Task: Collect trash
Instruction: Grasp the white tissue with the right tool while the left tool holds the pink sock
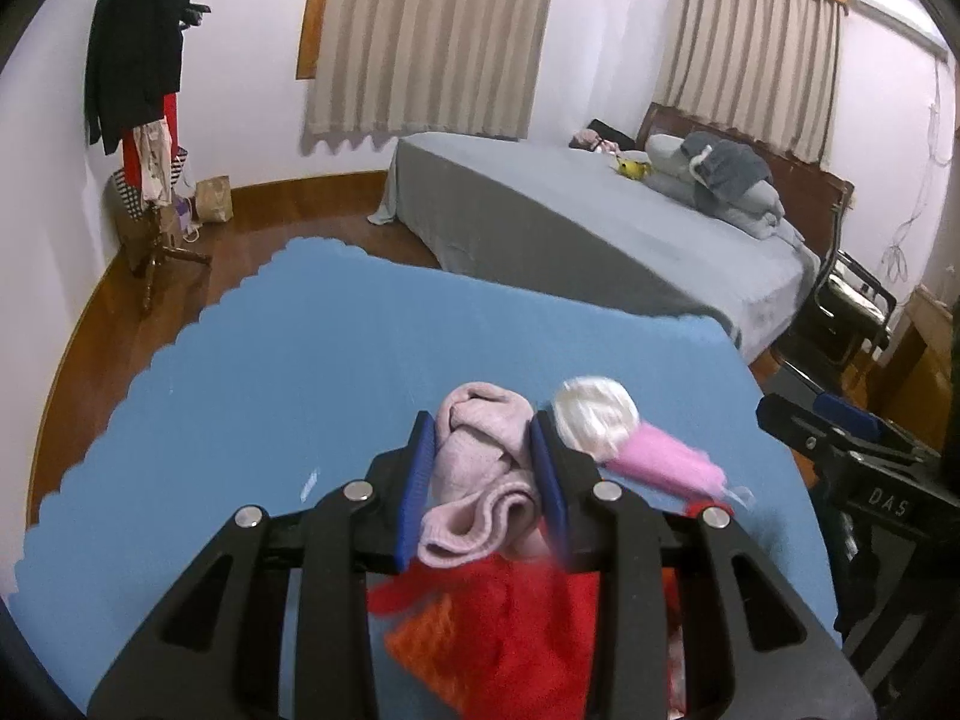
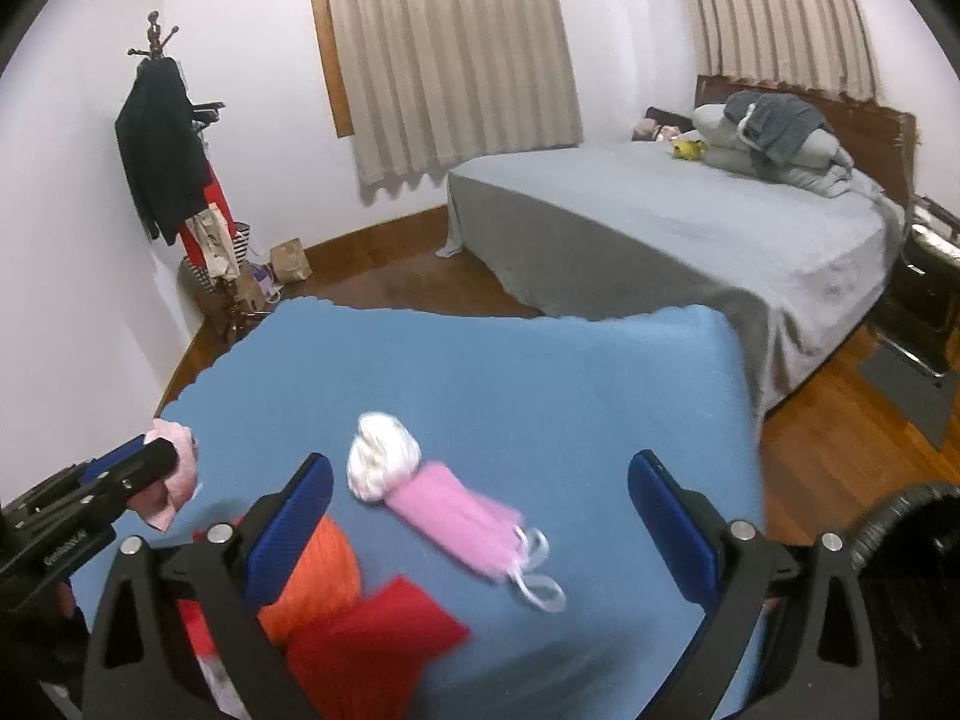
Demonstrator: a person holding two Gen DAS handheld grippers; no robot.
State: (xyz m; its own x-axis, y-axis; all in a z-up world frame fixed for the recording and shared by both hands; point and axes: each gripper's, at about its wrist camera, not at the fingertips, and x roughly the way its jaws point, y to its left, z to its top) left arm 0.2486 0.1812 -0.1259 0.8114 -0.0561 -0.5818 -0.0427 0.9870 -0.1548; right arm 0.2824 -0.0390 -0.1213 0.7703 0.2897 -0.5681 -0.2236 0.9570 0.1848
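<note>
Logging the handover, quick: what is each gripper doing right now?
Left gripper: shut on the pale pink cloth.
Right gripper: open, holding nothing; the pink mask lies between its fingers.

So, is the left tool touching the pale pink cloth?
Touching. In the left wrist view, the left tool presses both blue pads on the pale pink cloth.

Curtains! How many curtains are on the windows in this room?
2. One curtain hangs on the far wall, between the coat stand and the bed. The other curtain hangs behind the headboard. More may be out of view.
</note>
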